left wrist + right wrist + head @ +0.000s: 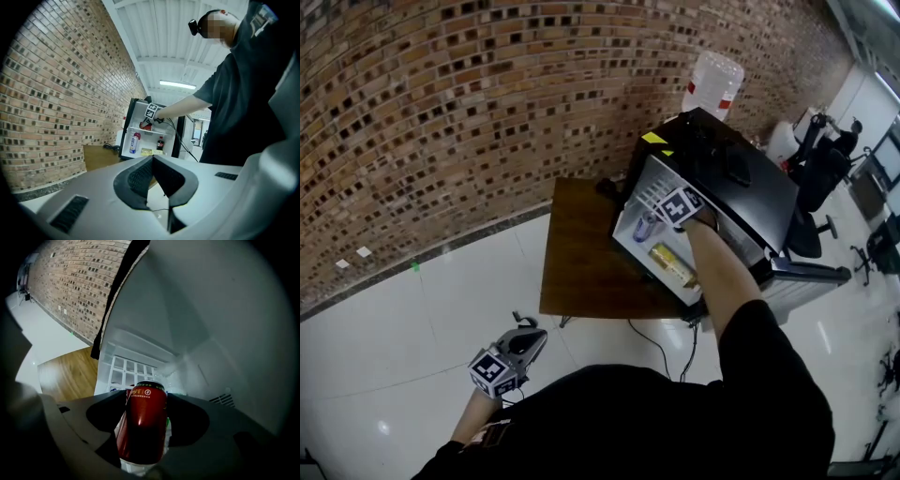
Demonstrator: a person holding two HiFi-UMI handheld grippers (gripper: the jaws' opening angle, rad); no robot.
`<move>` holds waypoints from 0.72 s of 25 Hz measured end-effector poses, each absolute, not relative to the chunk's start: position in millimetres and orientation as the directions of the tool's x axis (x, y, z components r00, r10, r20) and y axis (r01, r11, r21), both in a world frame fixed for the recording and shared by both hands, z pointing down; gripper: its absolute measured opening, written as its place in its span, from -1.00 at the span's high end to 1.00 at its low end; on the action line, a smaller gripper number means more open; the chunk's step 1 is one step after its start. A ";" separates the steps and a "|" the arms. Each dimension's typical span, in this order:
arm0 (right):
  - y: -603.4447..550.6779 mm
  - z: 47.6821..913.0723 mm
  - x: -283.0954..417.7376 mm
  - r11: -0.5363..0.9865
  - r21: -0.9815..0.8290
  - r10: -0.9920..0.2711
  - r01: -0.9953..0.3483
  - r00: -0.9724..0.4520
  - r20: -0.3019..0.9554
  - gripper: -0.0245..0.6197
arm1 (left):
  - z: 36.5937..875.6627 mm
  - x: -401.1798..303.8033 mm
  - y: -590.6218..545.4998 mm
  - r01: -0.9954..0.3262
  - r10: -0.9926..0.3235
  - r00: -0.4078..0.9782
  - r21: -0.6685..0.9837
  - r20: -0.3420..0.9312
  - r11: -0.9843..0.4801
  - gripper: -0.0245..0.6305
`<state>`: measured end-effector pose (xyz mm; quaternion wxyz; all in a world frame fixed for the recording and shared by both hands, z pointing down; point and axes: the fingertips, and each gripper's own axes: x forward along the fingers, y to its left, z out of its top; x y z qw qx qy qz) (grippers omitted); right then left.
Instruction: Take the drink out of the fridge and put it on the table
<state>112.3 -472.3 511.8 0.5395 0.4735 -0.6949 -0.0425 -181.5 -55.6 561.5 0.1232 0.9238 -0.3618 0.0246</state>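
Right gripper: The right gripper (146, 395) is deep inside the fridge (741, 187). Its jaws are spread wide, one on each side of a red can (143, 427).
Hold: A thin bright line shows between the can and one jaw. I think the can is not squeezed yet.
Where the drink is: Right between the right gripper's jaws, on a white shelf, with the fridge's white back wall behind it.
Long way of the can: Up and down, with the top leaning a little to one side. The jaws sit at its round sides.
Nearer hand: The right one, by far. The left gripper (153, 159) is well apart from the fridge. Its tips touch and it holds nothing.
Way out: The wooden table (581, 253) lies to the left of the right gripper and lower down, out past the open front.
Next move, I think: Squeeze the can, then pull it back and swing it left.
Writing on the can: Small pale print and a round mark near the top rim, too small to read.
Other drinks: A white bottle (135, 143) and a dark bottle (161, 143) sit lower than the right gripper. Their labels cannot be read.
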 end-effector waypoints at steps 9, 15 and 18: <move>-485.7 525.8 113.8 0.582 0.536 -0.659 -0.612 0.032 0.752 -0.12 | 568.5 -175.5 -61.2 -0.666 -0.649 0.746 0.215 0.153 -0.715 0.94; -491.2 528.2 106.2 0.637 0.534 -0.617 -0.555 0.047 0.785 -0.12 | 569.8 -173.2 -65.4 -0.664 -0.647 0.747 0.217 0.153 -0.715 0.94; -486.5 527.3 104.7 0.669 0.532 -0.597 -0.520 0.050 0.800 -0.11 | 571.0 -173.4 -65.8 -0.667 -0.651 0.744 0.221 0.151 -0.712 0.94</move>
